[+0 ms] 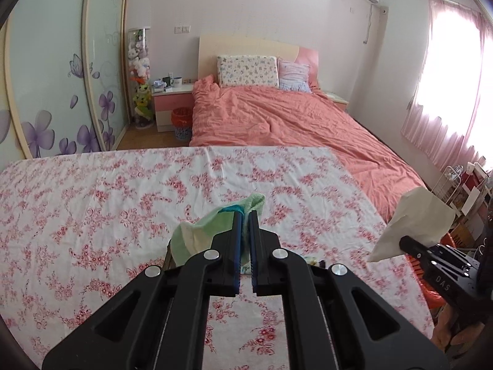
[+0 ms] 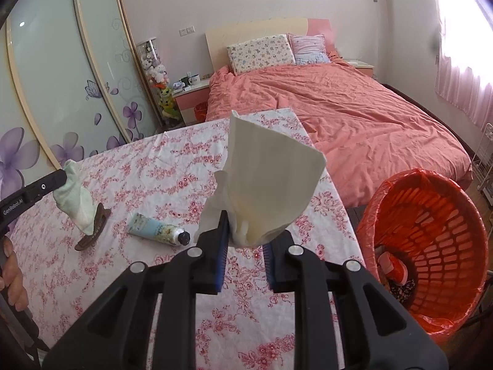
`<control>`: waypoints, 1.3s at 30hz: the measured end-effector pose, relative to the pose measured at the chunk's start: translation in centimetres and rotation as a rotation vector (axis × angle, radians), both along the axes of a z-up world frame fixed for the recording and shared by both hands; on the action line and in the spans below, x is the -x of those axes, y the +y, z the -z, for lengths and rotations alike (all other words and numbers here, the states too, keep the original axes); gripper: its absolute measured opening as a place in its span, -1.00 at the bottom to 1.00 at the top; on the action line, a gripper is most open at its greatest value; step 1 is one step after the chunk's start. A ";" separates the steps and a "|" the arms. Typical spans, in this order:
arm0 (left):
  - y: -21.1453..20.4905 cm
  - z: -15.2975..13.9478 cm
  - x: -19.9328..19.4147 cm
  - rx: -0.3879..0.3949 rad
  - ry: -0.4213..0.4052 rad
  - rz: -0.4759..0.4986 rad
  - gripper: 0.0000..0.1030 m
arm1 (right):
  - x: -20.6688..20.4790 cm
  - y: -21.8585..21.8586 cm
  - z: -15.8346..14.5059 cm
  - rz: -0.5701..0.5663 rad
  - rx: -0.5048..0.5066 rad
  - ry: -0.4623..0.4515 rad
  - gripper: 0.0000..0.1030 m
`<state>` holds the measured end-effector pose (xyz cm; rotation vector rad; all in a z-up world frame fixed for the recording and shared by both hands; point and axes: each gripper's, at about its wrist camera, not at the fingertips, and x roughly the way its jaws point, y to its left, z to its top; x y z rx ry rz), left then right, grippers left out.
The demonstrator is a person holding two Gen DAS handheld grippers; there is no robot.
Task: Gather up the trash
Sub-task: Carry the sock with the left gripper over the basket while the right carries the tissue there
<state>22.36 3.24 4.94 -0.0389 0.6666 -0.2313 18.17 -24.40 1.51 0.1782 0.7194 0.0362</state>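
Closest in, the right gripper has its jaws parted a little but pinching the crumpled base of a white tissue, which fans upward above the fingers. From the left wrist view the same tissue hangs off the table's right edge, clamped at the tip of the right gripper. Just beside it on the right, down at floor level, stands an orange slatted wastebasket lined with a red plastic bag; some pink scrap lies at its bottom — what exactly, I cannot tell.

The left gripper has its blue-padded jaws nearly closed on a pale green cloth with a teal patch, lifted off the table. In the right wrist view that cloth dangles from the left gripper, its lower end just over a brown hair claw clip lying on the table, which is covered in a white sheet printed with red flowers. Near the clip lies a pale blue tube of cream with a black cap, on its side.

Beyond the table is a bed with a salmon duvet and two patterned pillows against the headboard. To its left a pink nightstand with mugs on top, a small bin just beside it, and a tall clear column of plush toys next to the flower-printed wardrobe doors.
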 end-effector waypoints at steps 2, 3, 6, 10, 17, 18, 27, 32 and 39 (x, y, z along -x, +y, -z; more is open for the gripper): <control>-0.4 -0.5 0.4 0.005 -0.008 0.007 -0.91 | 0.4 -0.3 -0.5 0.006 0.006 -0.005 -0.60; -0.7 -0.7 0.6 0.007 -0.013 0.013 -0.91 | 0.6 -0.4 -0.7 0.010 0.008 -0.007 -0.60; -1.6 -1.1 1.1 0.010 -0.018 0.033 -0.91 | 1.5 -1.3 -1.3 0.029 0.023 -0.018 -0.60; -3.7 -1.6 1.9 0.021 -0.030 0.077 -0.90 | 3.0 -2.9 -1.6 0.063 0.038 -0.026 -0.60; -8.4 -2.0 2.8 0.053 -0.028 0.173 -0.91 | 5.7 -7.5 -1.7 0.151 0.053 -0.030 -0.60; -9.2 -2.1 2.9 0.057 -0.027 0.189 -0.91 | 6.0 -8.1 -1.6 0.162 0.052 -0.030 -0.60; -17.3 -1.9 4.2 0.086 -0.009 0.337 -0.91 | 9.0 -15.4 -0.2 0.287 0.023 -0.019 -0.60; -22.7 -1.0 4.6 0.084 0.011 0.421 -0.90 | 10.0 -18.5 0.6 0.332 0.025 -0.012 -0.59; -28.5 0.7 4.7 0.093 0.072 0.515 -0.91 | 10.4 -21.6 1.8 0.364 0.029 -0.004 -0.59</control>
